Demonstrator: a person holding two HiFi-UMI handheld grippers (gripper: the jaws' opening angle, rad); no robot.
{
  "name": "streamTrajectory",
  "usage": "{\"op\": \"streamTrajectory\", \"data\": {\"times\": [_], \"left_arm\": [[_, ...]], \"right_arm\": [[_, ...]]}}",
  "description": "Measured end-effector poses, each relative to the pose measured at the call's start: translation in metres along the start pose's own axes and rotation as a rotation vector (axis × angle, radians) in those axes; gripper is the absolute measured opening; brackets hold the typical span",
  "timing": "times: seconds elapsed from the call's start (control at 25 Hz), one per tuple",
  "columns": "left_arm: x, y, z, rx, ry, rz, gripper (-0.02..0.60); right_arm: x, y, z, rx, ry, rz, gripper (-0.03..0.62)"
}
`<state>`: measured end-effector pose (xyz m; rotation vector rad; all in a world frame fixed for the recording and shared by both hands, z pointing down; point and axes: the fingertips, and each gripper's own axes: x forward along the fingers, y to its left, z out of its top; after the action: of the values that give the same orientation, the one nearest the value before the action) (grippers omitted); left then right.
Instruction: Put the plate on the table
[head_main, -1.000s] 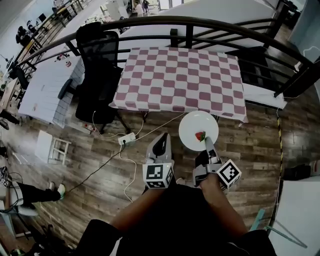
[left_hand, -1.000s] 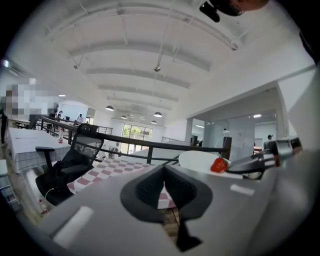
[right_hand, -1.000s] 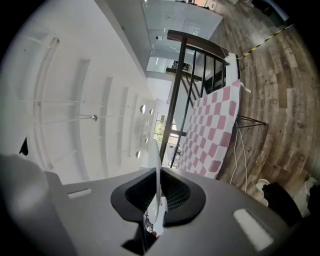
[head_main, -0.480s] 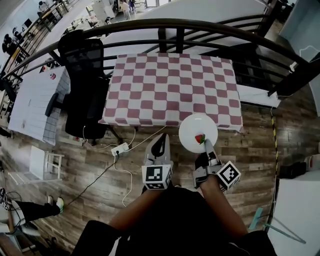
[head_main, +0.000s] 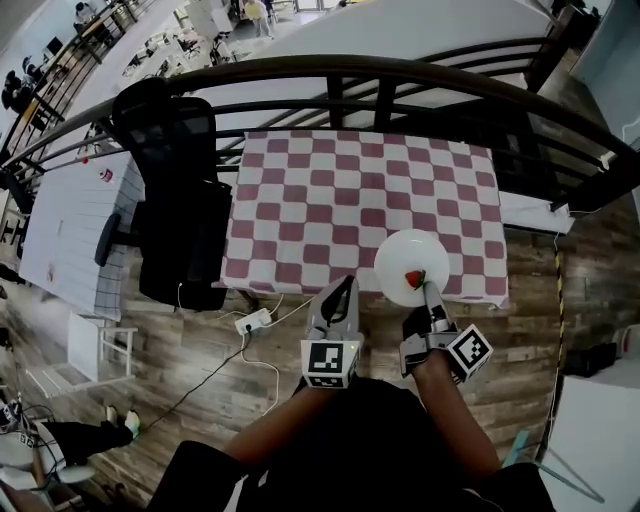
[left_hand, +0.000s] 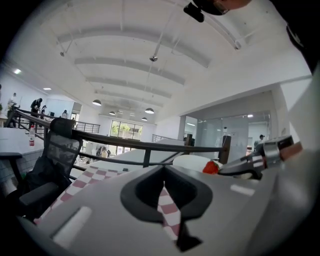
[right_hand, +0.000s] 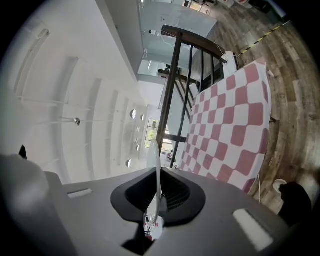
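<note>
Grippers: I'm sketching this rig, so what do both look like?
The left gripper and right gripper are light grey, tapering to two jaws around a dark recess. Each carries a white cube with black square markers. No cables show. The person wears a black top.

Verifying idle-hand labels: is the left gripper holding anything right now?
No: the left gripper has its jaws closed together with nothing between them, only the checkered tablecloth showing beyond.
</note>
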<state>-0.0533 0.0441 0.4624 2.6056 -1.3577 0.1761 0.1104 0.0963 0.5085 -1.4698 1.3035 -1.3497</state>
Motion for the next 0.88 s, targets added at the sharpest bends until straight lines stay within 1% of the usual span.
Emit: {"op": "streamTrajectory", "data": {"times": [0.08,0.24,0.4,0.56,0.68,0.8,0.88], "left_arm": [[0.019,0.016,0.008,-0.009,-0.001,-0.011,0.009],[0.055,0.053,0.014,-0.065,0.018,-0.017,0.009],[0.082,0.075,0.022,-0.065,0.013,-0.040,0.009],[0.100,0.087,0.023,-0.041,-0.008,-0.050,0.009],[0.108,0.090,0.023,-0.044,-0.008,-0.053,0.009],[0.117,0.087,0.025,-0.049,-0.003,-0.076,0.009],[0.127,0.087,0.024,-0.049,0.004,-0.077,0.009]], "right_arm": [[0.025,0.001,-0.002,0.001,0.004,-0.016,0.017],[0.067,0.005,-0.004,0.019,-0.015,-0.013,0.017],[0.100,0.007,-0.002,0.026,-0.034,-0.008,0.017],[0.121,0.004,0.000,0.003,-0.033,-0.019,0.017],[0.132,0.002,-0.001,0.010,-0.020,-0.021,0.017],[0.142,-0.002,-0.003,0.018,0.000,-0.045,0.017],[0.151,-0.005,0.000,0.011,0.017,-0.052,0.017]]}}
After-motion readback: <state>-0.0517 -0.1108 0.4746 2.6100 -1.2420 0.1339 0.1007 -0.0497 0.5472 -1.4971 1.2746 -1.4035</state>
